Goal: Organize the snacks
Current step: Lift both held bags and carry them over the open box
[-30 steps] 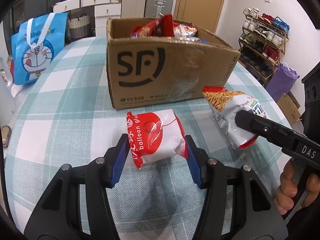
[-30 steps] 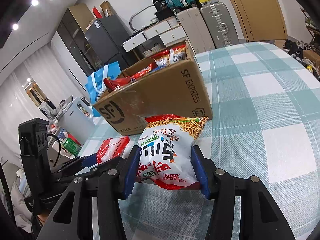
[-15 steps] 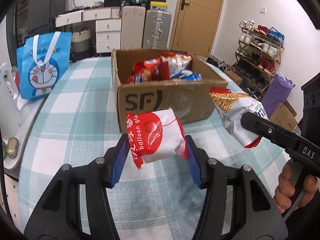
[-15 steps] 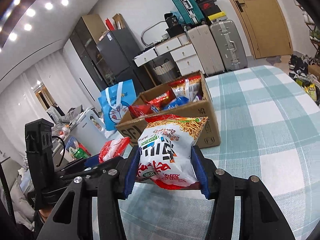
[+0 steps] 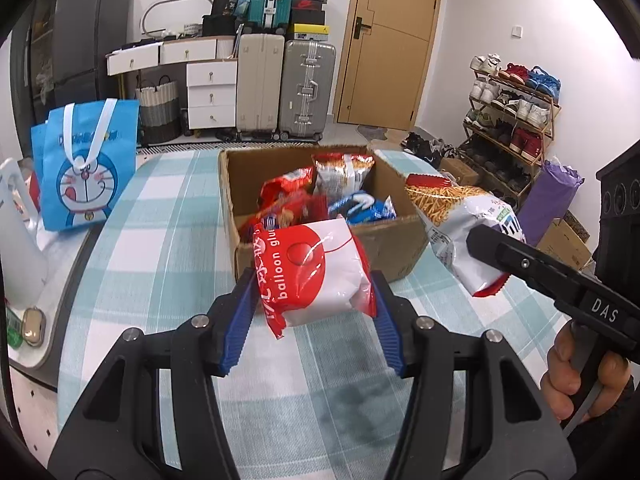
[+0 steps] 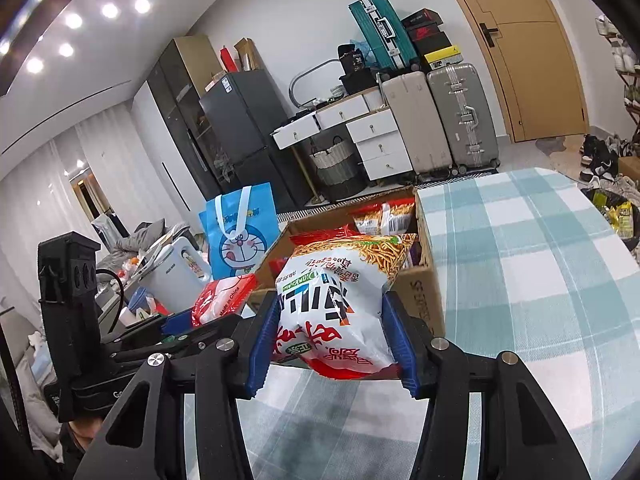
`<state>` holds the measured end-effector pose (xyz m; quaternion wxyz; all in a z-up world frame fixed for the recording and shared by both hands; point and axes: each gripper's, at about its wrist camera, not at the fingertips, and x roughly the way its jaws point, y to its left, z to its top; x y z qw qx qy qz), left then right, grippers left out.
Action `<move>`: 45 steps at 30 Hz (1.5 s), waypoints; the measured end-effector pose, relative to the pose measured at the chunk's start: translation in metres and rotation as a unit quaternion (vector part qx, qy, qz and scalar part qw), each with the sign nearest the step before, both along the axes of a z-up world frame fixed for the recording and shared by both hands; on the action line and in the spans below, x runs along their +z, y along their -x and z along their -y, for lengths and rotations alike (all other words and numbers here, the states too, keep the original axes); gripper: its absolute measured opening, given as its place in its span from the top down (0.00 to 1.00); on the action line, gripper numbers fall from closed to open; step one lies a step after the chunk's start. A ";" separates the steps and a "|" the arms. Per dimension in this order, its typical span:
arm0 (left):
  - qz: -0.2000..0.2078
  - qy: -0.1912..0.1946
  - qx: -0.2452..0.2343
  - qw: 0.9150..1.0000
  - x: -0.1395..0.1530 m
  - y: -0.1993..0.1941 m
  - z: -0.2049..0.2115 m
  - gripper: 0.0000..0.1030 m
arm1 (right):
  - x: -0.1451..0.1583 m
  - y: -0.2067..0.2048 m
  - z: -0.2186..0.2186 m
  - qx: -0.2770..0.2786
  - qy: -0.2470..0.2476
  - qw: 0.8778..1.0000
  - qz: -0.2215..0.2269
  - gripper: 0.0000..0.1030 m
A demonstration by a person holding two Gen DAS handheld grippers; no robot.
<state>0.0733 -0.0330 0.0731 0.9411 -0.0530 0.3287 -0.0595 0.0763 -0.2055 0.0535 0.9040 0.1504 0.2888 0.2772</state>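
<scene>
**Both tools hold snacks before the box**

The left tool (image 5: 314,312) clamps a red-white packet (image 5: 316,276), lifted off the tabletop (image 5: 168,240) just before the box (image 5: 248,168). The right tool (image 6: 330,344) grips a noodle bag (image 6: 336,300) beside it. Snacks fill the box.

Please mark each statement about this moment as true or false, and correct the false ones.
1. The left gripper holds a red and white balloon gum packet. True.
2. The right gripper is empty. False: it grips a white noodle snack bag.
3. The cardboard box is empty. False: several snack packets lie inside.
4. A blue cartoon bag stands left of the box. True.
</scene>
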 end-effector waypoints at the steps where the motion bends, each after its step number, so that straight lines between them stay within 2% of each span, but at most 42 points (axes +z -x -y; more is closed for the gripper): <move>1: 0.002 -0.001 -0.001 1.000 0.003 -0.001 0.001 0.49 | 0.001 -0.002 0.001 -0.002 -0.001 1.000 0.000 0.50; 15: 0.010 -0.018 0.006 1.000 0.021 -0.046 0.001 0.49 | 0.013 -0.032 -0.006 -0.019 0.007 1.000 0.000 0.50; 36: 0.000 -0.037 0.015 0.999 0.016 -0.112 -0.007 0.49 | 0.010 -0.078 -0.028 -0.021 0.024 0.999 -0.012 0.50; 45: -0.010 -0.054 0.018 0.998 0.007 -0.138 -0.006 0.49 | -0.001 -0.102 -0.031 -0.024 0.028 0.999 -0.031 0.50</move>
